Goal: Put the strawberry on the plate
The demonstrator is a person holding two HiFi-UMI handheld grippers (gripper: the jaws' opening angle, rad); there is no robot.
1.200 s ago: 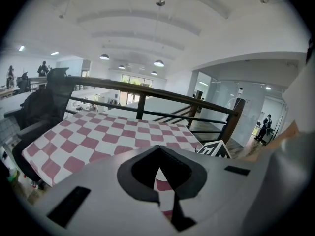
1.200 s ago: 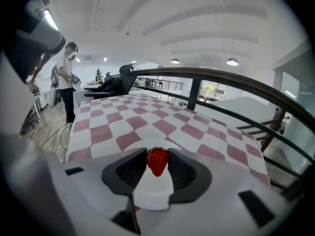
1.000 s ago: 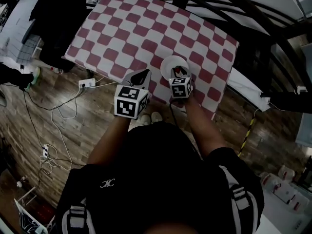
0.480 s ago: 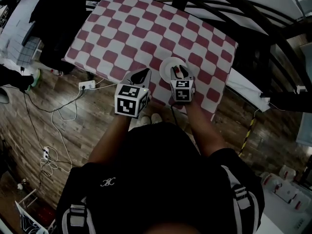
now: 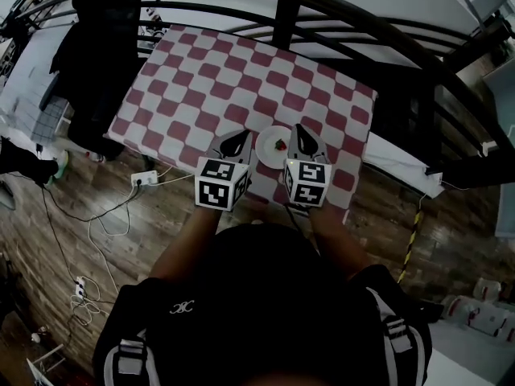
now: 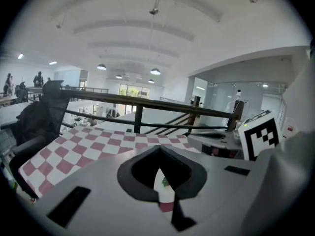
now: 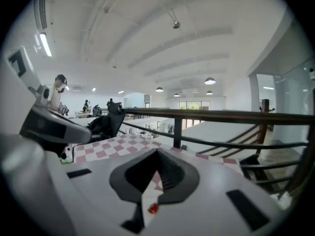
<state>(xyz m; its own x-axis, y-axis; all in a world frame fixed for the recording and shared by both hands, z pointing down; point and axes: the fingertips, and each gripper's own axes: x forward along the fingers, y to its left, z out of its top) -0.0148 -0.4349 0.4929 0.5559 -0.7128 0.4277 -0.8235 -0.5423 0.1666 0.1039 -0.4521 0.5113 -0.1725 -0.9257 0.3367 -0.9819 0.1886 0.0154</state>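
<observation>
A small red strawberry (image 5: 280, 144) lies on the white plate (image 5: 269, 153) near the front edge of the red-and-white checked table (image 5: 241, 79). My left gripper (image 5: 236, 144) hangs just left of the plate, shut and empty. Just right of the plate is my right gripper (image 5: 304, 138), also shut with nothing in it. In the left gripper view, the strawberry (image 6: 166, 182) and plate (image 6: 165, 193) show through the gap under the shut left gripper (image 6: 158, 149). The right gripper view shows the strawberry (image 7: 153, 209) below the closed right gripper (image 7: 157, 154).
A black metal railing (image 5: 282, 6) runs along the table's far side. A dark jacket (image 5: 96, 47) hangs over a chair at the left. A power strip (image 5: 145, 178) and cables lie on the wooden floor to the left of my legs.
My right gripper opened over the plate, left the strawberry there, drew back to the right and shut. The left gripper stayed shut beside the plate.
</observation>
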